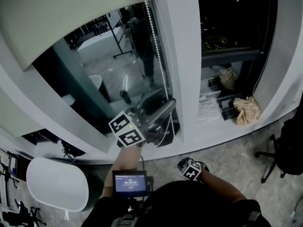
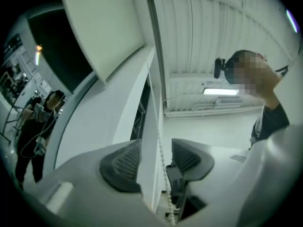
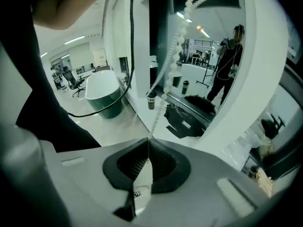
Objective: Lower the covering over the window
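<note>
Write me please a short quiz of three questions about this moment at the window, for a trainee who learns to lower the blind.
1. True or false: the right gripper is shut on the bead chain.
2. The jaws of the left gripper are: A) clamped tight on the chain; B) apart, the chain passing between them; C) shut and empty.
3. Fill in: the blind covers only the ___ part of the window.
Key: 1 true; 2 B; 3 upper.
</note>
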`<move>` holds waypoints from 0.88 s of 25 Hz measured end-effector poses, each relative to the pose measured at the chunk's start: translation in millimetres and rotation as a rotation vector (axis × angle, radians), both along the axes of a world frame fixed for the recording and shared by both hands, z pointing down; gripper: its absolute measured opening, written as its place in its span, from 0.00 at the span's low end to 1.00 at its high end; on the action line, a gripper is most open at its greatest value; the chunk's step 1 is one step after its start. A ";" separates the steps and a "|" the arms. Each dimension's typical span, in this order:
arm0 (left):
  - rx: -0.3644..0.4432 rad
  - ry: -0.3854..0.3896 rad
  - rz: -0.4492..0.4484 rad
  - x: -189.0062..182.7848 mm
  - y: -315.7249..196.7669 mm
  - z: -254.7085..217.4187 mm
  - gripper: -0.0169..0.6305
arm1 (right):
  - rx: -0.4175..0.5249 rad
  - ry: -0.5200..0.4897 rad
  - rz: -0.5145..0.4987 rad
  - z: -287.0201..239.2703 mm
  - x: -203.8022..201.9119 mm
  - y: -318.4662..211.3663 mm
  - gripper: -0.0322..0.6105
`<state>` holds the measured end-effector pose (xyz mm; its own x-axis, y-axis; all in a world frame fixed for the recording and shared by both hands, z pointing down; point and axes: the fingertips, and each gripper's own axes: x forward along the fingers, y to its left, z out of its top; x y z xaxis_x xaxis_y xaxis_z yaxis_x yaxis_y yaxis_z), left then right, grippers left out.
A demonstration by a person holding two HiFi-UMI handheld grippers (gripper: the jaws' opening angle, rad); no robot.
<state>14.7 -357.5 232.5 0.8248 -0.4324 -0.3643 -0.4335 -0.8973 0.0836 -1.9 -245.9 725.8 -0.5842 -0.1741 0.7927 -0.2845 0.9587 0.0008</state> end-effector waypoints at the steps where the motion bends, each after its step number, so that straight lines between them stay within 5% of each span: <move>1: 0.009 0.024 0.000 1.0 -0.9 -6.7 0.31 | -0.011 -0.009 0.012 1.0 2.9 0.2 0.07; 5: 0.043 0.056 -0.049 -4.2 -8.5 -24.7 0.06 | -0.033 -0.024 0.027 0.1 9.9 4.0 0.07; 10: -0.015 0.133 -0.078 -18.9 -21.9 -18.1 0.04 | -0.048 -0.027 0.126 1.8 26.1 -7.6 0.07; 13: -0.062 -0.025 -0.207 -26.0 -40.5 38.1 0.04 | -0.054 -0.122 0.332 -2.6 53.7 -28.8 0.10; 18: -0.505 -0.317 -0.214 -10.9 -37.8 274.3 0.04 | -0.065 -0.564 0.746 -69.2 108.4 -83.7 0.16; 20: -0.642 -0.312 -0.200 -6.1 -12.4 337.4 0.04 | -0.065 -0.711 0.788 -101.1 114.6 -94.1 0.15; 22: -0.696 -0.243 -0.195 -5.2 3.5 351.6 0.04 | -0.035 -0.809 0.760 -135.2 111.5 -102.3 0.15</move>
